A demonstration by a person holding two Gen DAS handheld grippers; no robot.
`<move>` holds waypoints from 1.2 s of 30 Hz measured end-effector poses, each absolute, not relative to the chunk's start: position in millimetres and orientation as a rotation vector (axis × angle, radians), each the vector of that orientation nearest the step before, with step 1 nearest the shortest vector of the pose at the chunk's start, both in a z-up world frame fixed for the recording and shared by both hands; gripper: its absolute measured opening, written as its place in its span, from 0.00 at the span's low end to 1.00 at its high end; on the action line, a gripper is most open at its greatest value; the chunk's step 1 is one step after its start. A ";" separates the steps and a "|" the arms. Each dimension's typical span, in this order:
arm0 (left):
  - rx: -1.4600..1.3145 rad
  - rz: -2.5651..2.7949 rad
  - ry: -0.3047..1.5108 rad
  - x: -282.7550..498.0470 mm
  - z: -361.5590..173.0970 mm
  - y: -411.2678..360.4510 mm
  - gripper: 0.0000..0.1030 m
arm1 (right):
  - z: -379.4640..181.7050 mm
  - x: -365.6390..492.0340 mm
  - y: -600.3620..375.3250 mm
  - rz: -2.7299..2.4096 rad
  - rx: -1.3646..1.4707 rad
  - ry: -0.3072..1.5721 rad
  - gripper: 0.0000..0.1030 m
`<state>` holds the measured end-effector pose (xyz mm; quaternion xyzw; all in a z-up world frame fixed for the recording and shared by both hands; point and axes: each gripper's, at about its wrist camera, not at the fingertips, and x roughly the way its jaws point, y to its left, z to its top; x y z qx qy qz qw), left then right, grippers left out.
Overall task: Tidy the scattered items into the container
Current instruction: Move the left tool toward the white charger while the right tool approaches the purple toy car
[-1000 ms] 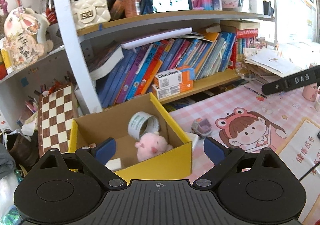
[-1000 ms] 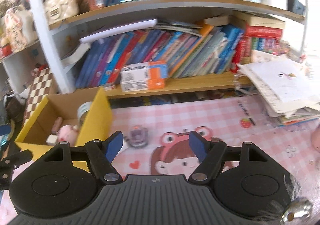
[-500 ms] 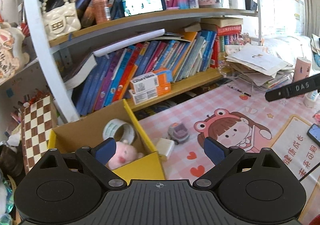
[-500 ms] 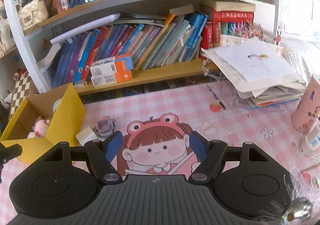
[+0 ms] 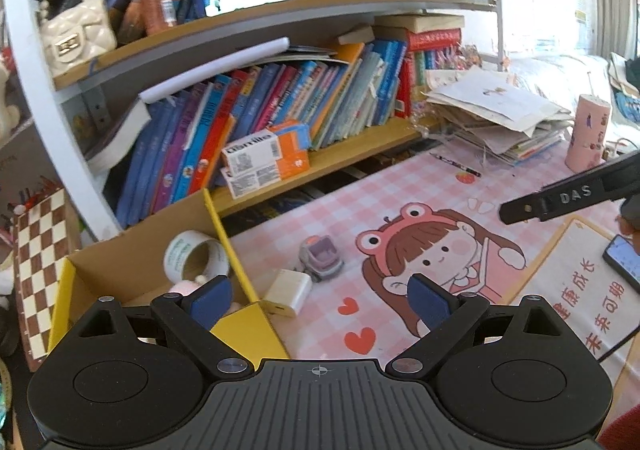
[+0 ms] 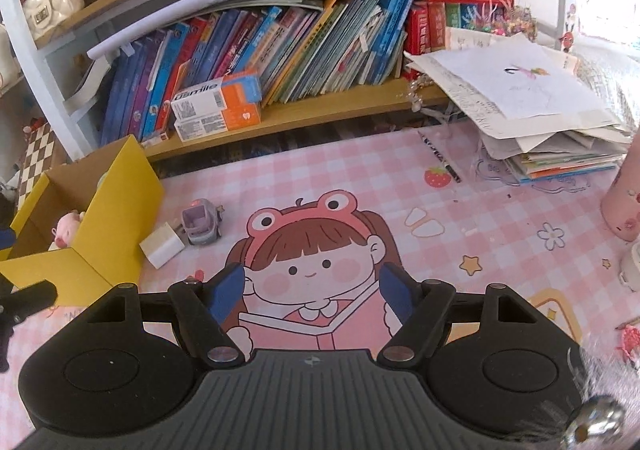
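Left gripper (image 5: 320, 296) — jaws open, empty; white block (image 5: 289, 292) just ahead, slightly left, touching the yellow box (image 5: 244, 334), toy car (image 5: 321, 258) beyond it. Right gripper (image 6: 312, 288) — open, empty, both items far-left; left is nearer.

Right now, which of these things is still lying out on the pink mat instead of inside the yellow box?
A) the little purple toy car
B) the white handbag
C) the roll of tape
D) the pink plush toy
A: the little purple toy car sits on the pink mat beside a white block, just outside the yellow box, whereas the roll of tape and pink plush toy are inside it.
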<state>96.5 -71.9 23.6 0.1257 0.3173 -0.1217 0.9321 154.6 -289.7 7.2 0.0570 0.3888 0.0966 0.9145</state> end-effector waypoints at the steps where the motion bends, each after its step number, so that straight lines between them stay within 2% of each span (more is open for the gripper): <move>1: 0.263 -0.254 0.654 98.5 21.9 -74.3 0.93 | 6.1 157.5 -288.9 0.204 0.118 0.804 0.71; 17: 0.311 -0.249 0.702 134.6 -9.7 -91.0 0.91 | -8.4 203.8 -259.4 0.317 0.091 0.858 0.71; 18: 0.322 -0.248 0.700 136.7 -11.7 -92.4 0.89 | -9.3 207.1 -256.7 0.326 0.088 0.860 0.71; 20: 0.338 -0.251 0.708 142.4 -17.3 -94.5 0.70 | -11.0 213.4 -251.8 0.341 0.083 0.863 0.71; 23: 0.346 -0.240 0.724 151.0 -26.5 -95.8 0.58 | -13.3 223.1 -245.3 0.361 0.078 0.866 0.71; 26: 0.350 -0.223 0.739 159.3 -35.7 -96.8 0.52 | -15.9 233.6 -238.4 0.379 0.073 0.869 0.70; 36: 0.382 -0.166 0.766 184.5 -61.8 -101.3 0.51 | -34.0 265.9 -212.4 0.438 0.061 0.907 0.69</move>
